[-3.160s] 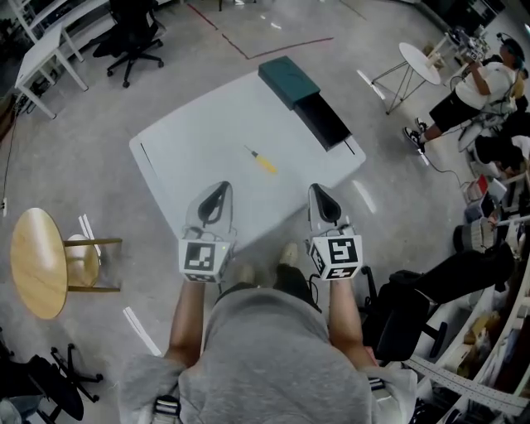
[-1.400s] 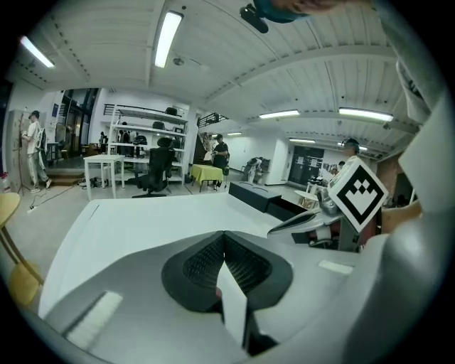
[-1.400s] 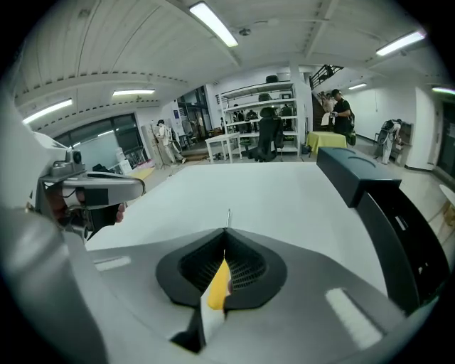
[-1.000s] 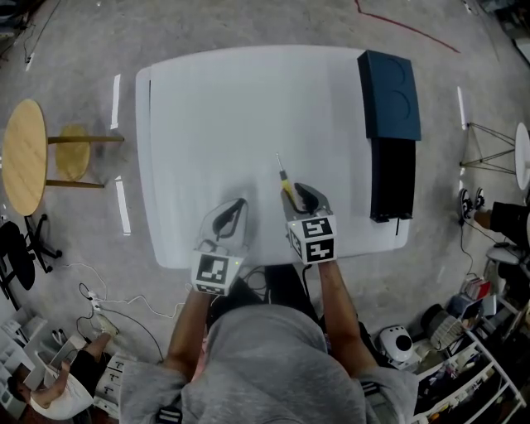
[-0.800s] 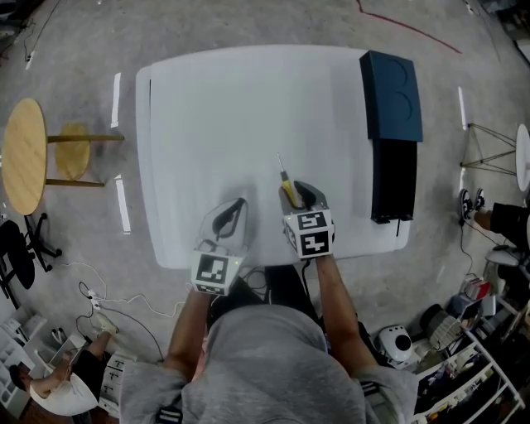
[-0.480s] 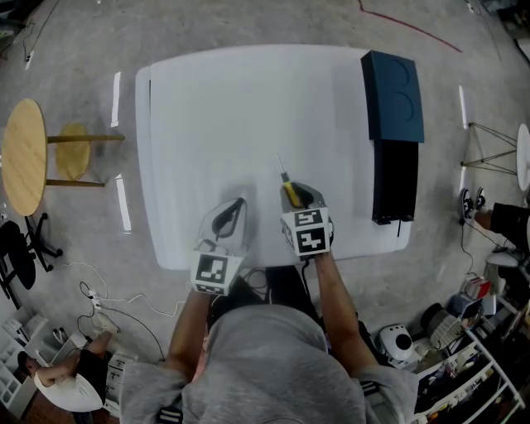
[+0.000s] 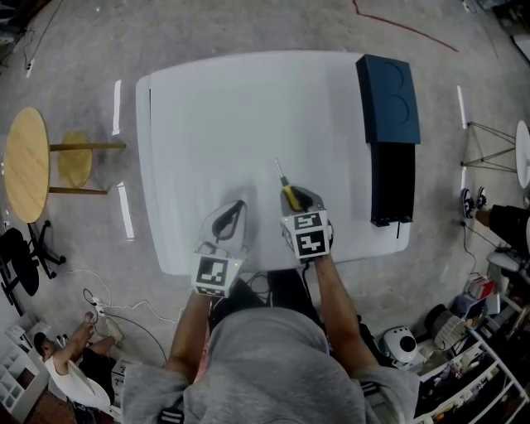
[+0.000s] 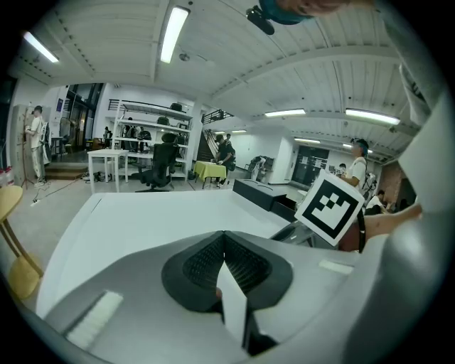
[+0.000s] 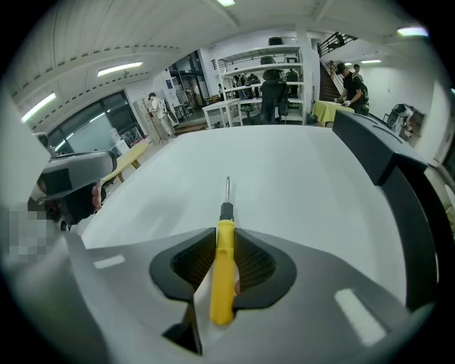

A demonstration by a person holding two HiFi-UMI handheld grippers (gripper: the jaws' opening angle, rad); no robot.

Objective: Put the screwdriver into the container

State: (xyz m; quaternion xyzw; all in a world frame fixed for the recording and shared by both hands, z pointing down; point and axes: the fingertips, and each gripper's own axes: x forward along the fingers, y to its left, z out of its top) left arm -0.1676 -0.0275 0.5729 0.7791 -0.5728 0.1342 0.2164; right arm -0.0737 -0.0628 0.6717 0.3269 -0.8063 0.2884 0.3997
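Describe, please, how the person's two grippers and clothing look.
The left gripper and the right gripper have light grey shells and black ribbed pads. Each carries a white cube with black square markers. The person wears a grey top.

A white table [image 7: 215, 124] is seen standing on a grey concrete floor [image 7: 273, 21]. A round wooden stool [image 7: 25, 164] is placed to its left, and two white tape strips [image 7: 126, 211] are laid on the floor just beside the table's left edge. A red line [image 7: 406, 29] is marked on the floor beyond the table. A black office chair [image 7: 16, 257] and loose cables [image 7: 108, 310] are found at the lower left, near a person in a white top [image 7: 70, 377]. At the right edge a small round white side table [image 7: 522, 153] is partly cut off. In the left gripper view, metal shelving [image 8: 149, 131], a black swivel chair [image 8: 162, 163] and long ceiling lights [image 8: 173, 32] are shown.
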